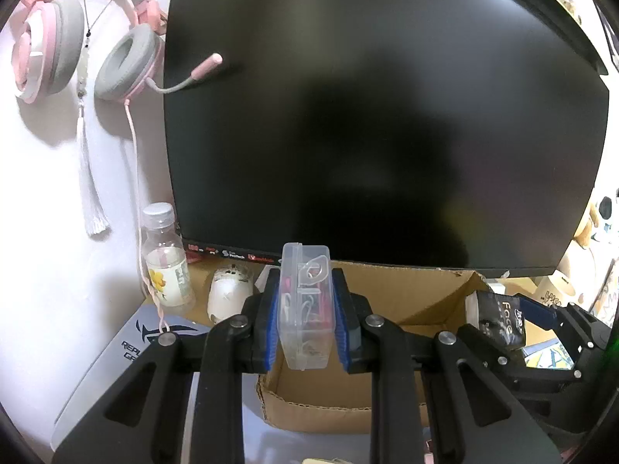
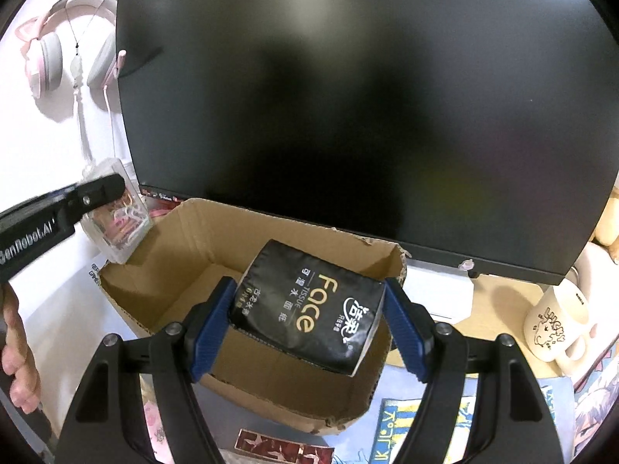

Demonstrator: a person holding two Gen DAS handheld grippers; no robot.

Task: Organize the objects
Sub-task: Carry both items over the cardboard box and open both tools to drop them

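Observation:
My left gripper is shut on a clear plastic box of paper clips, held upright above the left rim of an open cardboard box. The same clip box shows in the right wrist view, left of the cardboard box. My right gripper is shut on a black "Face" tissue pack, held over the inside of the cardboard box. The tissue pack also shows at the right in the left wrist view.
A large black monitor stands right behind the box. A pink headset hangs on the wall at left. A small bottle and a white mouse sit on the desk at left. A cream mug stands at right.

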